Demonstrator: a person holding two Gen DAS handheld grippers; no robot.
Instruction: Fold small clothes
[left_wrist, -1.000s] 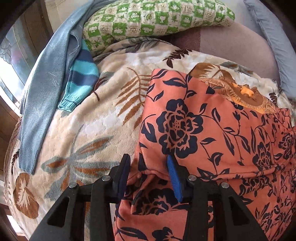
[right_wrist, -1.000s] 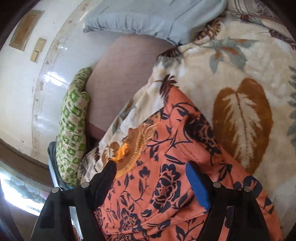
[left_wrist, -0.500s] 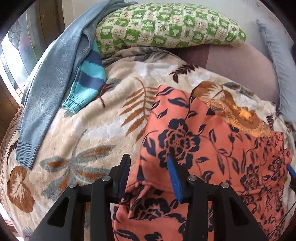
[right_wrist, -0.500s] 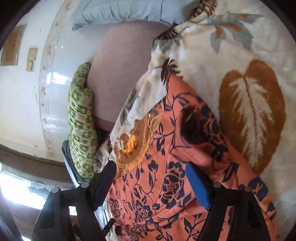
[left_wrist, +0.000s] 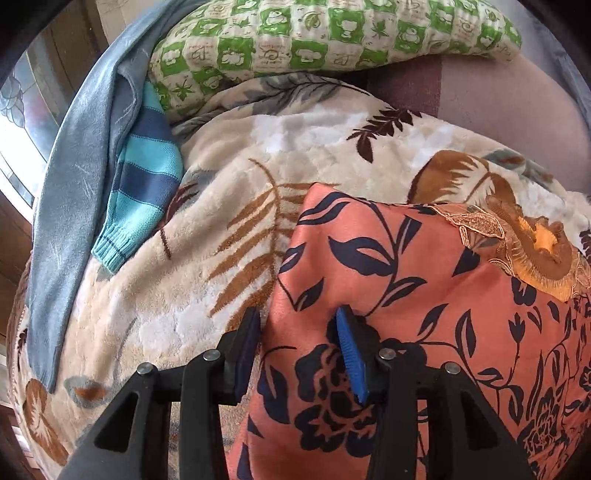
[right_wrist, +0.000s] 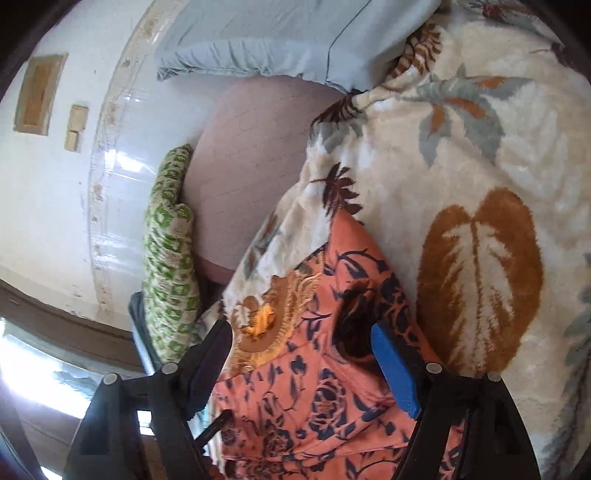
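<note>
An orange garment with dark navy flowers (left_wrist: 406, 280) lies on a cream leaf-print blanket (left_wrist: 229, 236) on a bed. Its gold embroidered neckline (left_wrist: 532, 243) sits at the right. My left gripper (left_wrist: 299, 347) is open, its fingers astride the garment's left edge, resting low over the cloth. In the right wrist view the same garment (right_wrist: 332, 387) fills the bottom centre. My right gripper (right_wrist: 301, 356) is open wide over the cloth near the neckline (right_wrist: 266, 321), holding nothing.
A blue striped sweater sleeve (left_wrist: 144, 192) and a grey-blue garment (left_wrist: 70, 177) lie at the blanket's left. A green checked pillow (left_wrist: 325, 33) is at the back. A light blue pillow (right_wrist: 280, 37), mauve sheet (right_wrist: 255, 155) and wall are beyond.
The left gripper has moved forward along the garment's left edge, and the folded hem it straddled is gone from between its fingers. The right gripper has tilted and shifted slightly, still open.
</note>
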